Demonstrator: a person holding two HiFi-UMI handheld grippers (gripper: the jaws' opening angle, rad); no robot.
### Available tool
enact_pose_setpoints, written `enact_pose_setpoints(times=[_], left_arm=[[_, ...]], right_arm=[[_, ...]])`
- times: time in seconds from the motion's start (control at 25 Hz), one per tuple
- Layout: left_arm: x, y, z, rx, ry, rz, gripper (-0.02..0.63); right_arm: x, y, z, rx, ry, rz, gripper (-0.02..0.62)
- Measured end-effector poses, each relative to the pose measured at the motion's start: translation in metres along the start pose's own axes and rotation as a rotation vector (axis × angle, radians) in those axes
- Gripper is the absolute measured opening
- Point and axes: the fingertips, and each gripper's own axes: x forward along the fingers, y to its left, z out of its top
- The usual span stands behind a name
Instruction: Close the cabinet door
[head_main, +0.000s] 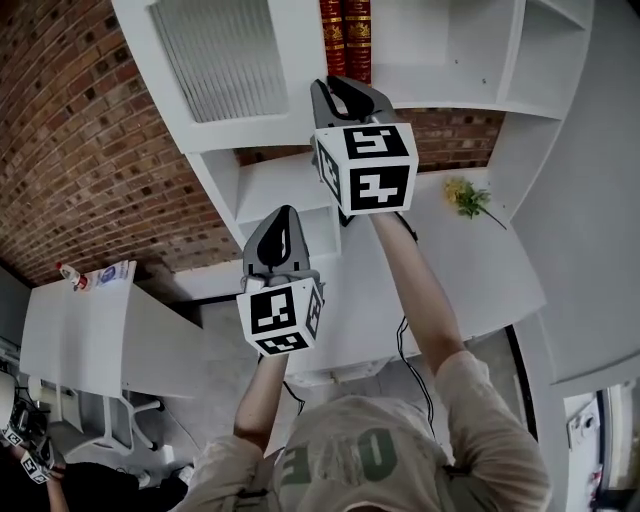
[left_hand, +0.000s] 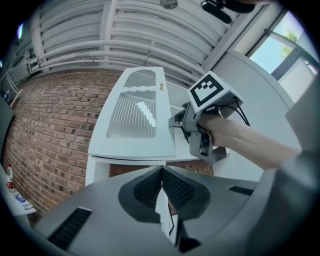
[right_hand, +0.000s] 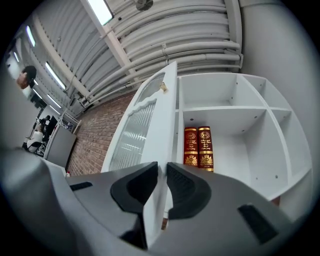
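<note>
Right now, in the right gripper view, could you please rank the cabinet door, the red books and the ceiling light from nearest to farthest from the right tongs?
1. Cabinet door: its edge between the right tongs.
2. Red books: on the shelf beyond it.
3. Ceiling light: overhead, upper left.

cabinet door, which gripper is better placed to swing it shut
Right. The right gripper is clamped on the free edge of the cabinet door, ready to swing it. The left gripper is shut, empty, lower and off the door.
</note>
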Motion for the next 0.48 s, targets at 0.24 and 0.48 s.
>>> enact_pose_setpoints(times=[0.24, 0.48], left_arm=[[0.030, -0.007, 0.009, -0.001, -0.010, -0.024, 0.014], [0.041, -0.001, 0.009, 0.003, -0.010, -0.013, 0.014]], right_arm=[[0.019, -0.010, -0.008, -0.014, 0.039, -0.018, 0.069], [0.036, -0.021, -0.015, 0.003, 0.068, -0.022, 0.068]])
